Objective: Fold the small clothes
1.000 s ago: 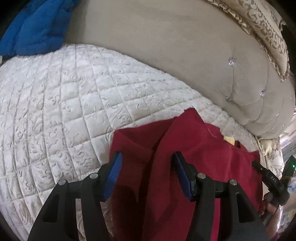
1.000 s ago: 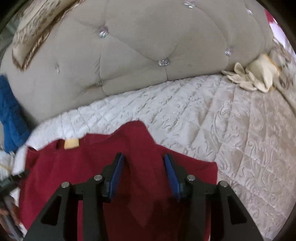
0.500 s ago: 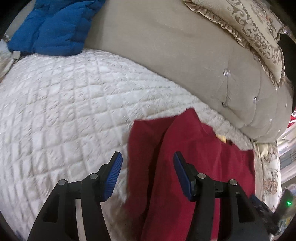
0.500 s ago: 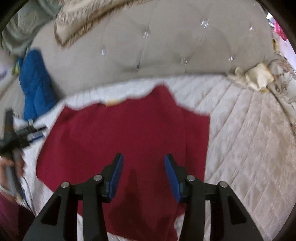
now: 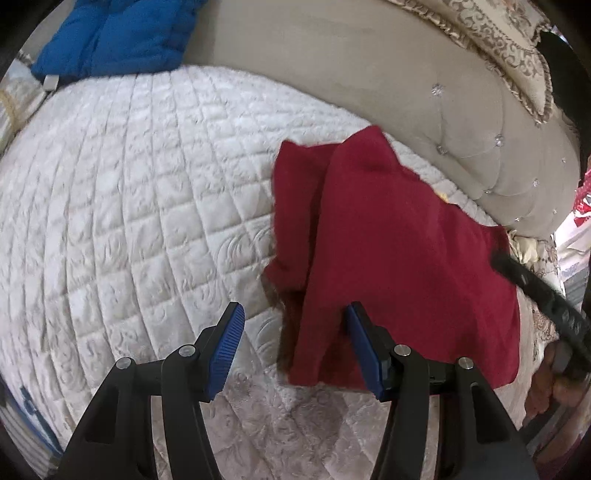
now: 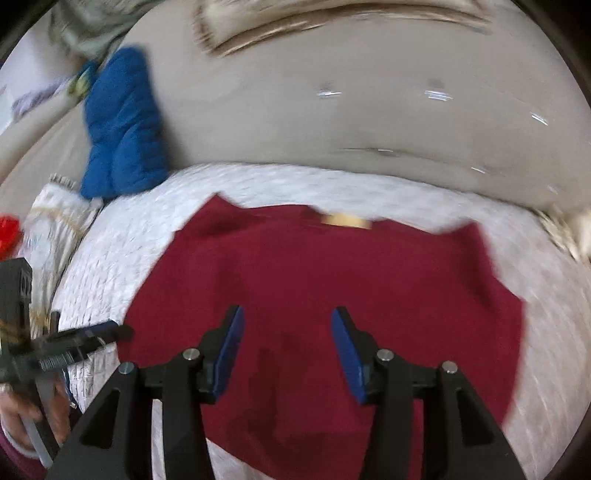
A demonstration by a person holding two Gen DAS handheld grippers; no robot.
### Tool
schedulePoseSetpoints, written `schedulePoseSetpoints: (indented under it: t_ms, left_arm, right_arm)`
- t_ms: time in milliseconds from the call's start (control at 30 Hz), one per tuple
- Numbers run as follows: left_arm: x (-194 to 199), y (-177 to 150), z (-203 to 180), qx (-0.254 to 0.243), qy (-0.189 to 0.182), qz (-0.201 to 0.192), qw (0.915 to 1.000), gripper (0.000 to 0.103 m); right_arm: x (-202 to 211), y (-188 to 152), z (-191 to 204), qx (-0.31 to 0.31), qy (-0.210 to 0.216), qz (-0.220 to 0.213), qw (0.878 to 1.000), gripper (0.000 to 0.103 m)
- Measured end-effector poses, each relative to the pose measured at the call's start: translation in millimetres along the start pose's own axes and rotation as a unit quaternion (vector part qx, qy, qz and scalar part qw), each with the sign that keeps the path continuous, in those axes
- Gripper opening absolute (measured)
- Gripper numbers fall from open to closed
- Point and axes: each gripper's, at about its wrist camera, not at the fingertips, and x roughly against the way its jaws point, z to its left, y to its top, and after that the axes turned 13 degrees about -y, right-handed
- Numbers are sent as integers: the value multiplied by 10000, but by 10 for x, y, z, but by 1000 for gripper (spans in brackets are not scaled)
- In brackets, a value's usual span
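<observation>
**Sides folded in, both grippers held free above the red garment**

Nearest in the left wrist view, the left gripper (image 5: pixel 293 343) was held with its fingers (image 5: pixel 225 350) spread wide and nothing between them, just above the near left corner of the red garment (image 5: pixel 399 258). In the right wrist view, the right gripper (image 6: pixel 286 350) was likewise seen with fingers wide apart and empty, poised over the near middle of the red garment (image 6: pixel 332 280). That view was blurred, so fine detail of the cloth could not be made out.

The garment was laid flat on the white quilted bed (image 5: pixel 129 203), with its left side turned in over the body, so that a raised fold edge ran from near to far. A similar turned-in edge was suggested on the right side, though the blur left this uncertain. A yellow label (image 6: pixel 345 220) was seen at the far edge, at the neckline.

The step in hand was judged to be the fold of the near hem toward the far neckline. It would be done well if the two near corners were pinched through all layers, so that the turned-in sides were not shaken loose, and if both corners were lifted level and carried together. The hem would best be laid just short of the label, then smoothed.

Beyond the garment, the beige tufted headboard (image 5: pixel 369 74) was seen, and a blue padded item (image 5: pixel 118 33) was left at the far left, well apart from the work.
</observation>
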Motion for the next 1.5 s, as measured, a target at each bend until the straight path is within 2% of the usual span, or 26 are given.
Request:
schedulePoseSetpoints:
  t_ms: [133,233,333,500,633,733,867,1033,1200,1300,1367,1400,1500]
  left_arm:
    - [-84,-21,137,184,-142,85,9997,36]
    - [-130,-7,161,111,-164,140,9997,38]
    - [-155,1,170,99,-196,156,9996,40]
    - [-187,37,160,55,-194,169,9997,40]
    - [-188,37,170,37,-199,193,9996,40]
    - [-171,31,164,43,-211,196,9996,40]
    - [-107,-7,207,114,-262,191,9994,40]
    - [49,-85,334,146,-511,437,9976,40]
    - [148,-76,343,-108,-409,494,9979,40]
    - [109,-112,300,-176,-382,594,9973,40]
    - [65,-163,327,-130,-310,592,9977,40]
    - [56,-154,348,-72,-332,599,9976,40]
    - [92,-140,415,75,-438,589,9973,40]
  right_arm:
    - [-338,273,485,391,192,61,9990,49]
    - [-654,450,782,578,142,243,9979,44]
    - [-952,588,991,637,32,395,9972,37]
    - [-1351,709,1190,572,-134,586,9966,37]
    - [-1330,740,1207,542,-150,607,9966,38]
    - [-1175,716,1123,265,121,671,9973,40]
    - [-977,641,1057,103,469,688,9965,62]
    - [-777,500,1102,420,655,764,9940,62]
    - [-514,351,1139,693,866,825,9904,62]
    - [-459,392,1172,758,781,773,9911,64]
    - [-500,454,1198,663,703,744,9925,77]
    - [-559,488,1226,599,668,787,9929,79]
    - [-808,564,1361,655,370,1038,9918,81]
